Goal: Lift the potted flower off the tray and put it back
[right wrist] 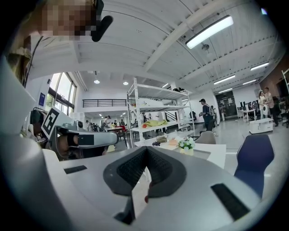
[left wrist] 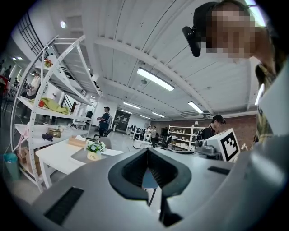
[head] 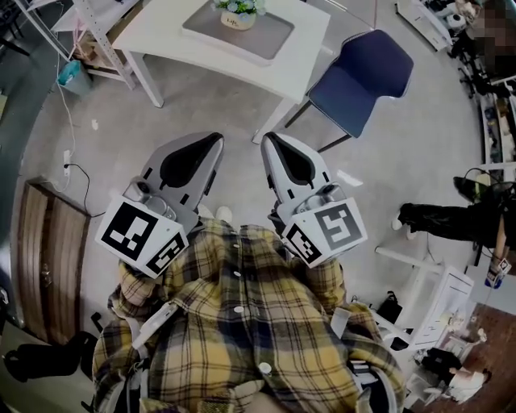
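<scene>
Close before our chest, we are holding the left gripper (head: pixel 214 139) and the right gripper (head: pixel 268 138) side by side, each with its jaws pressed together on nothing. Farther off, well apart from both, the potted flower (head: pixel 238 13) is standing on the grey tray (head: pixel 270 42) atop the white table (head: pixel 161 32), a blue chair (head: pixel 361 71) just beside it.
</scene>
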Tool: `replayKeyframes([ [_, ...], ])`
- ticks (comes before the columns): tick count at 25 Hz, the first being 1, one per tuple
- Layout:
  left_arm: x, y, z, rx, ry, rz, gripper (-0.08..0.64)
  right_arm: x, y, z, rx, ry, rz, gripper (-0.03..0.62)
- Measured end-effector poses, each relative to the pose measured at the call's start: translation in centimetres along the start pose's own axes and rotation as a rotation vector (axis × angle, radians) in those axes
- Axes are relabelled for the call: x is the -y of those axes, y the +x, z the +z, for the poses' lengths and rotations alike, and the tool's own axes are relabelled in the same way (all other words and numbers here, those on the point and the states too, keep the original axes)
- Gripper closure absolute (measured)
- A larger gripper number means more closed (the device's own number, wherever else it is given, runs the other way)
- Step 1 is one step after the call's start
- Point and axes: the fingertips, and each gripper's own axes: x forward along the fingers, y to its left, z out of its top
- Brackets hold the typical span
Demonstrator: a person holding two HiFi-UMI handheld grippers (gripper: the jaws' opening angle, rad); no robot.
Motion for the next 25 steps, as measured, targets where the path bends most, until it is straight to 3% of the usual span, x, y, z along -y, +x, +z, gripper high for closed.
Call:
replayKeyframes([
  [7,-2.1,0.3,-0.1,-0.004,-0.007,0.032,0.551,0.3,2.0,-0.9,-0.026,0.011,0.024,0.594],
  [14,-6.0,1.9,0.2,-0.01,-0.015,0.01,0.551,0.8,5.9,-1.0,-0.039,0.014,0.011,0.594],
  [25,-19.4,4.8,3.7,-0.041,0.001,-0.045,0.551,2.7,19.4,0.7,-0.046,0.028,-0.065,0.594],
])
